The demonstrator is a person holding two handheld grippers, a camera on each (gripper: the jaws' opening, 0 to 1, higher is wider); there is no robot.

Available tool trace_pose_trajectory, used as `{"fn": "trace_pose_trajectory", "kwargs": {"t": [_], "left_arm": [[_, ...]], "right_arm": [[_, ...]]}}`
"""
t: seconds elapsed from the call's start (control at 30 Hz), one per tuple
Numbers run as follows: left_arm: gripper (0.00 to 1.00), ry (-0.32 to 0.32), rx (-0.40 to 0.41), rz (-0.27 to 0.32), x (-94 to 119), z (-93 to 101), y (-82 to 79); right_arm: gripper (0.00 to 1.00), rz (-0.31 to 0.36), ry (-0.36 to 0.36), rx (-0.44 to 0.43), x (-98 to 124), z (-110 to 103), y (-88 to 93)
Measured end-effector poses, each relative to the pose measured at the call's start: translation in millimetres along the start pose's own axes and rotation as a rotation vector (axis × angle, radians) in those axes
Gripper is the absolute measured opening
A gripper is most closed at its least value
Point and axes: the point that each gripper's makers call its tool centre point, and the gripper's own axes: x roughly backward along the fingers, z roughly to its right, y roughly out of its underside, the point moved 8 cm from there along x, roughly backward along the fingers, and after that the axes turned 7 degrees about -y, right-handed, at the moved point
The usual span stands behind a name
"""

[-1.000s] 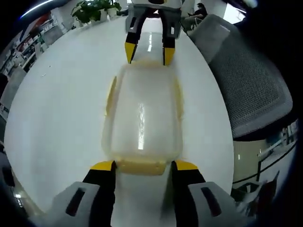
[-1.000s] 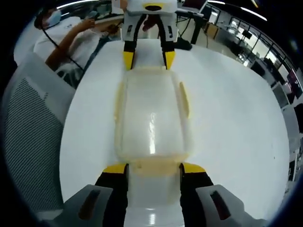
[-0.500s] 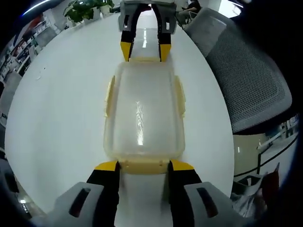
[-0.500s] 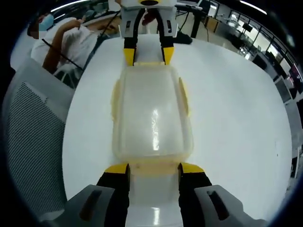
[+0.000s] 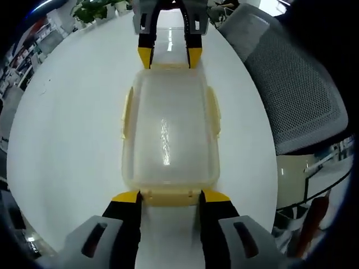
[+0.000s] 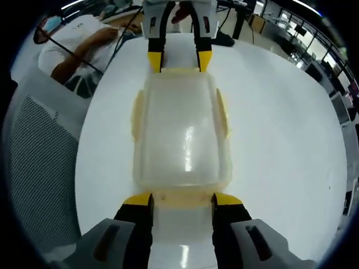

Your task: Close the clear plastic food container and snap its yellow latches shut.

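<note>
While my left gripper and right gripper stand spread at opposite ends of the clear rectangular plastic food container (lid on), uneven pressing on an end latch could slide it.

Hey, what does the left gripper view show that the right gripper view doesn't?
The left gripper view has a potted plant past the table's far edge and shelving behind it. The right gripper view has a seated person and rows of desks. Both share the clear container with its lid on, yellow latches along its sides, the white table, a grey mesh chair, and a gripper at each end of the container.
</note>
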Motion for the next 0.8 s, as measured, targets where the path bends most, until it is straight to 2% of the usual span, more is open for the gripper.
{"fn": "trace_pose_trajectory", "kwargs": {"t": [0.4,0.67,0.8], "left_arm": [[0.40,0.004,0.001,0.006,1.1,-0.9,2.1],[0.39,0.013,0.020,0.012,3.3,3.4,1.7],[0.39,0.012,0.021,0.011,9.7,4.1,0.7]], "right_arm": [[0.40,0.016,0.000,-0.007,0.9,1.0,0.7],[0.40,-0.015,-0.006,-0.007,0.8,-1.9,-1.6],[0.40,0.008,-0.002,-0.008,7.0,-6.0,-1.4]]}}
